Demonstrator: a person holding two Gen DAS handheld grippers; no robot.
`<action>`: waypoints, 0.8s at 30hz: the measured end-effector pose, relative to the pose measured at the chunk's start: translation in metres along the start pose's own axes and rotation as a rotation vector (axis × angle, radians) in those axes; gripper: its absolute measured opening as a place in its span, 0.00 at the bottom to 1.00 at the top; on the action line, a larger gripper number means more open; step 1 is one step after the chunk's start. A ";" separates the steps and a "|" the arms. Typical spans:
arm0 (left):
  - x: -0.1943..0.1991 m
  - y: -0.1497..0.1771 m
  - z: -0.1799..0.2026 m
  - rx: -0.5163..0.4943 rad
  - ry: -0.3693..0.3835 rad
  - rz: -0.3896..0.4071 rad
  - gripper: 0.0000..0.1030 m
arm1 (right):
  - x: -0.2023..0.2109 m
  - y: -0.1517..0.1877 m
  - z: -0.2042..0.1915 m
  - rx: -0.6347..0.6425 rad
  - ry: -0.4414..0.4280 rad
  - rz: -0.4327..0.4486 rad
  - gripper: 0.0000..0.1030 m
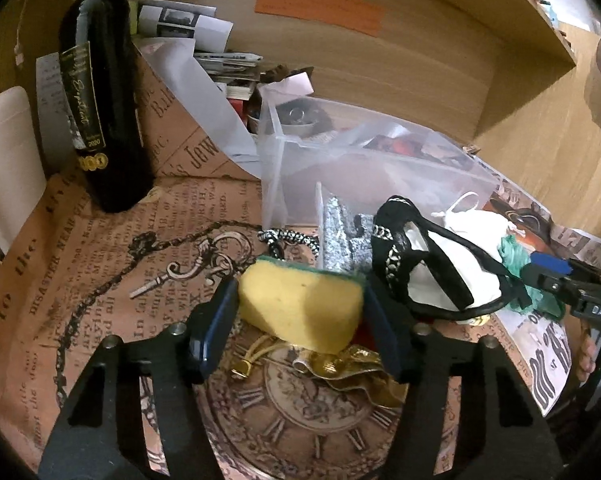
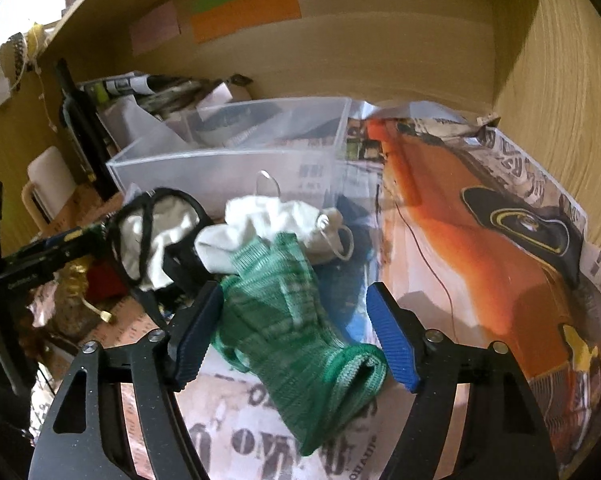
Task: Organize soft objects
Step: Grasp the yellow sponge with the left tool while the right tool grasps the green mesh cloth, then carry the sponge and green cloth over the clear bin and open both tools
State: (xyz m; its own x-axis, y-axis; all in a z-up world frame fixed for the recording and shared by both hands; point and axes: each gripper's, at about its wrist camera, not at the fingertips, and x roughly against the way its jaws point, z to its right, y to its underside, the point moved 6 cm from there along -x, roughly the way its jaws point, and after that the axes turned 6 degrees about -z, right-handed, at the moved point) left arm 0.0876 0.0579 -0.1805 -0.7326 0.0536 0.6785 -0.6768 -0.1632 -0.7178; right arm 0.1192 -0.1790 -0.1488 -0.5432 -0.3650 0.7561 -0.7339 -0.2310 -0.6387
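Note:
My left gripper [image 1: 300,316] is shut on a yellow sponge [image 1: 300,308] with a green scrub layer, held just above the printed paper. A black-trimmed white fabric piece [image 1: 432,272] lies right of the sponge, with a white cloth [image 1: 476,220] behind it. My right gripper [image 2: 294,332] is open, its blue pads on either side of a green knit glove [image 2: 296,320] lying on the paper; the left pad touches it. The white cloth [image 2: 268,232] and black-trimmed piece [image 2: 156,240] lie beyond the glove. The right gripper also shows at the right edge of the left wrist view [image 1: 556,276].
A clear plastic bin [image 1: 340,168], also in the right wrist view [image 2: 228,168], stands behind the pile. A dark wine bottle [image 1: 100,92] stands at the left. Gold ribbon [image 1: 340,364] lies under the sponge. Wooden shelf walls [image 2: 560,100] enclose the space.

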 end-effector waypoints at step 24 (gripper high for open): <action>0.059 -0.035 0.010 -0.031 -0.039 0.195 0.54 | 0.022 -0.006 -0.009 0.015 -0.060 0.061 0.15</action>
State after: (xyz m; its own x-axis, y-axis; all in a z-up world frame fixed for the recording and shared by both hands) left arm 0.0689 0.0571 -0.1142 -0.8470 -0.0140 0.5315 -0.5250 -0.1361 -0.8402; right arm 0.1079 -0.1777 -0.1275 -0.5610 -0.4319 0.7062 -0.6937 -0.2202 -0.6858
